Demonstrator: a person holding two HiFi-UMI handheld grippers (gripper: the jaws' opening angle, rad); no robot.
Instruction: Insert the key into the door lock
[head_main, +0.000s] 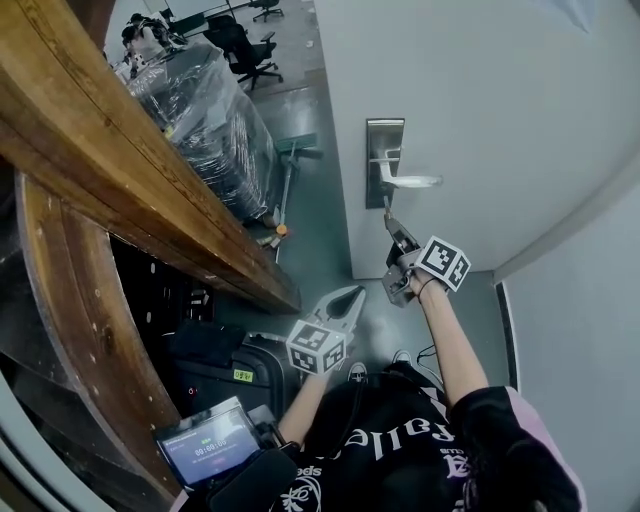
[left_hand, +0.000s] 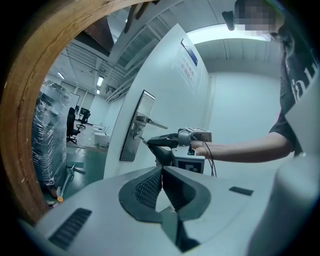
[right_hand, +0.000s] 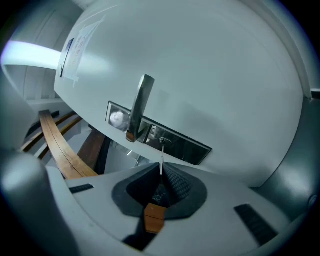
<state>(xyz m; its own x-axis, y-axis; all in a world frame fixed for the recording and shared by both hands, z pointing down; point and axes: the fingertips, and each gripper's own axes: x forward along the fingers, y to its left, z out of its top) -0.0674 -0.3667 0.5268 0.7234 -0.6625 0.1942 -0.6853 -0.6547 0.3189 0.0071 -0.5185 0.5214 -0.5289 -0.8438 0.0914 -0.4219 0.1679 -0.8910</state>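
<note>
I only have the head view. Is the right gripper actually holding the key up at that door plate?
Observer: Yes. The right gripper view shows the right gripper shut on a thin silver metal key.
Operator: Lined up with the lock?
Observer: Its tip sits at the round keyhole in the steel lock plate; depth unclear.
Operator: And the other one?
Observer: Its own view shows the left gripper shut, with nothing between its jaws.
</note>
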